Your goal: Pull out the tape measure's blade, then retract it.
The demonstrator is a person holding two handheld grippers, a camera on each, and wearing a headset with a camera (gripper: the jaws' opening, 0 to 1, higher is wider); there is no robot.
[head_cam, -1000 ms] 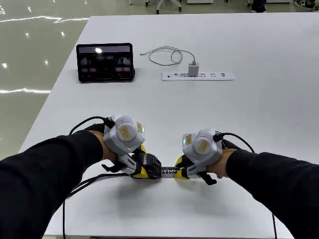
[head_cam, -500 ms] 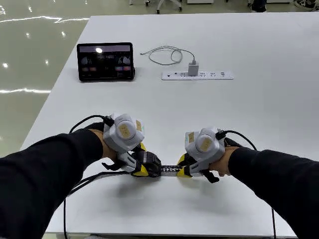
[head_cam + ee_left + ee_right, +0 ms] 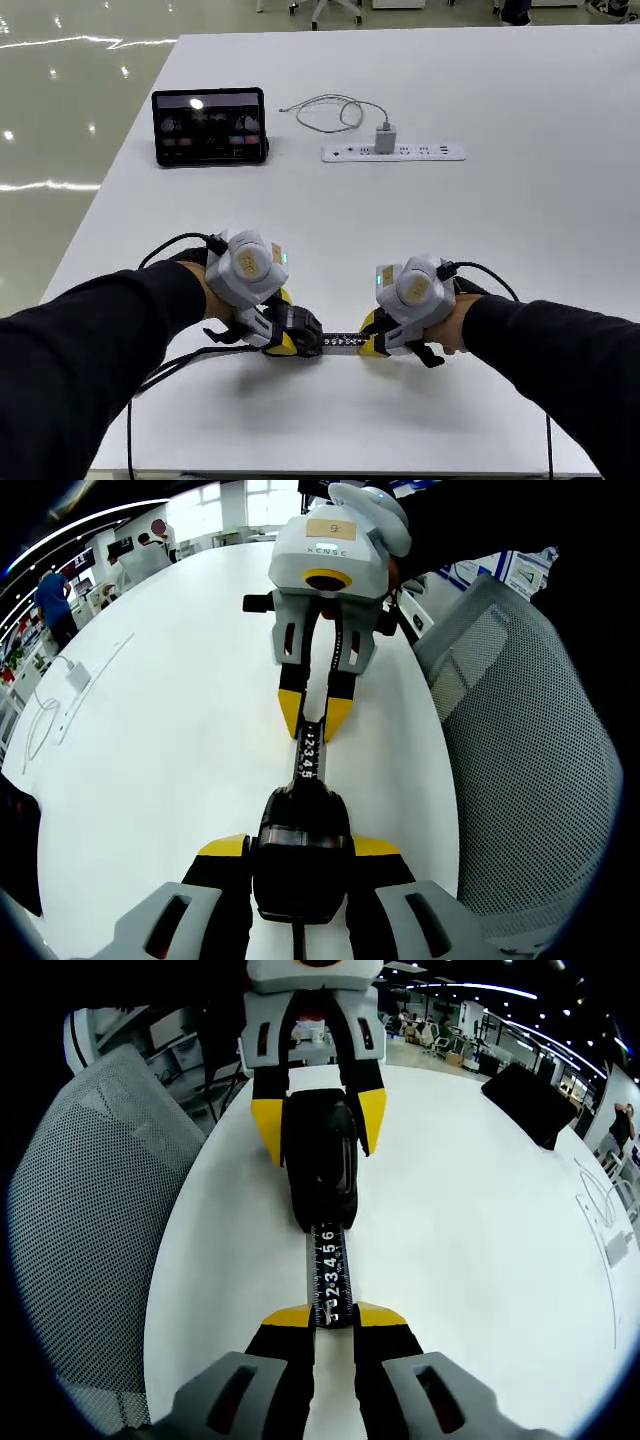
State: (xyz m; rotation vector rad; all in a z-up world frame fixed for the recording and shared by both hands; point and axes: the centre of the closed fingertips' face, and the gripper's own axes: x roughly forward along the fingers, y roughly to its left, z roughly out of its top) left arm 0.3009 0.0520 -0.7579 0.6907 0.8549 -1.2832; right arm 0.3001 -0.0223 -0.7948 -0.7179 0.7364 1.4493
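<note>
You are holding one tape measure (image 3: 300, 333) between your two hand-held grippers, low at the near edge of the white tabletop (image 3: 500, 200). I cannot tell if its case is touching the surface.

The left hand-held gripper (image 3: 285, 330) is clamping the black case of the tape measure from both sides. In the left gripper view its yellow-tipped jaws are pressing against the case.

The right hand-held gripper (image 3: 368, 340) is standing just to the right of the tape measure. Its jaws are nearly together and are pinching the end of the blade (image 3: 340, 343). A short piece of blade is showing between the case and these jaws. In the right gripper view the numbers 2 to 6 are showing on this piece.

The two hand-held grippers are facing each other with the tape measure between them. Your two black sleeves are coming in from the lower corners of the head view.

Well beyond the tape measure, one tablet (image 3: 209, 126) is standing on the left with its screen on. To the right of the tablet, one white power strip (image 3: 393, 152) is lying. One white charger (image 3: 387, 136) is sitting in the power strip, and one white cable (image 3: 325, 108) is looping away from it.

On the side of the tape measure nearest to you, one grey mesh chair (image 3: 530, 730) is standing beside the tabletop.
</note>
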